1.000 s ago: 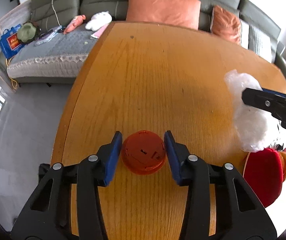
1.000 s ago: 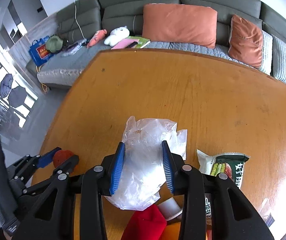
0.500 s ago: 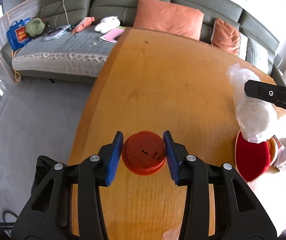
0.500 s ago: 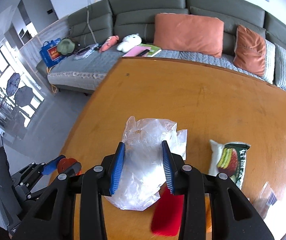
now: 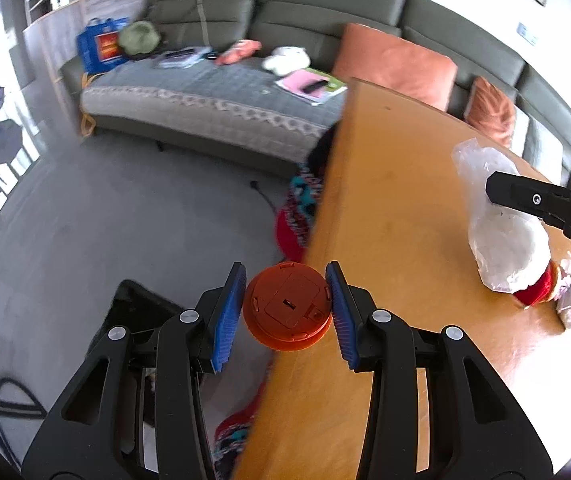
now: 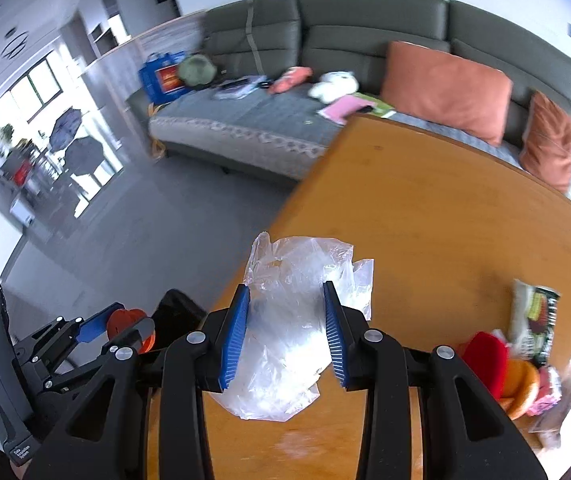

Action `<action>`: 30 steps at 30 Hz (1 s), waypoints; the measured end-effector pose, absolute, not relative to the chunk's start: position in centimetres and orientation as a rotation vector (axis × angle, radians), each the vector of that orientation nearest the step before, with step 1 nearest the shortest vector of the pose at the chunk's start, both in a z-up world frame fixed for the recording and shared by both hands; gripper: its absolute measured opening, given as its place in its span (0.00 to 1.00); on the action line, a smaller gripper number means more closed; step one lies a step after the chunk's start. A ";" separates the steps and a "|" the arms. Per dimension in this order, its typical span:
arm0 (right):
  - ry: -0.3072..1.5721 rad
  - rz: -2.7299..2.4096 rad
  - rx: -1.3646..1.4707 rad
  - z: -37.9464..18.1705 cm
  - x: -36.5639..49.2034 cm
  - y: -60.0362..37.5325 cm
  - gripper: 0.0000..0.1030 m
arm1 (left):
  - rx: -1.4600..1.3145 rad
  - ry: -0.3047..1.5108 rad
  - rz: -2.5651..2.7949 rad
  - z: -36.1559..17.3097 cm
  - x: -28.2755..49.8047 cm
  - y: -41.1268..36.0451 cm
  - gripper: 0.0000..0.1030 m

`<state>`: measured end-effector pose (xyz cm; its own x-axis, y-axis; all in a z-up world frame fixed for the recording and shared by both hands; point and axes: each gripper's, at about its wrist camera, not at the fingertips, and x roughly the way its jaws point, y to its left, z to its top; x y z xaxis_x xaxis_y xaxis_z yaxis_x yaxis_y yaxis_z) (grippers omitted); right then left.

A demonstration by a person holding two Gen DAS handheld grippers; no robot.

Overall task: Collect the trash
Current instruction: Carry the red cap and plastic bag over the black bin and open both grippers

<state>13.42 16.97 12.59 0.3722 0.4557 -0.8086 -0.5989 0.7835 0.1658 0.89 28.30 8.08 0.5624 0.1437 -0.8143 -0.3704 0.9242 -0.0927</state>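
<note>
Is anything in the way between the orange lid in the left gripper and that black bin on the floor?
Nothing visible. The orange lid, clamped in the left gripper, hangs at the table edge, with open floor between it and the black bin lower left.

The left gripper (image 5: 287, 308) clamps a round orange lid (image 5: 287, 306) between its blue pads (image 5: 227, 316), held in the air right over the edge of the wooden table (image 5: 397, 216), with grey floor (image 5: 125, 216) below on the left. At the right, the right gripper (image 5: 545, 208) reaches in, holding a crumpled clear plastic bag (image 5: 501, 232) above the tabletop. Under that bag lies a red object (image 5: 537, 290), partly hidden. A grey sofa (image 5: 245, 92) with orange cushions (image 5: 393, 66) stands beyond the table.
</note>
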 end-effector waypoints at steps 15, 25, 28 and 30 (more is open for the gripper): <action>0.977 0.917 -0.279 12.8 4.3 29.9 0.37 | -0.371 0.900 0.534 8.1 -9.9 38.2 0.40; 0.993 1.052 -0.360 11.6 -1.0 37.3 0.37 | -0.460 0.919 0.680 6.5 -16.1 44.3 0.40; 1.005 1.093 -0.382 11.1 -2.0 39.5 0.37 | -0.476 0.929 0.712 6.0 -17.2 45.7 0.40; 1.017 1.116 -0.391 10.7 -2.6 40.7 0.39 | -0.489 0.938 0.735 5.6 -18.0 46.7 0.40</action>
<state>-2.63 40.65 10.67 0.0734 0.5540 -0.8293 -0.8773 0.4313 0.2105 -18.05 46.67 5.62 0.3829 0.3482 -0.8556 -0.7472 0.6614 -0.0651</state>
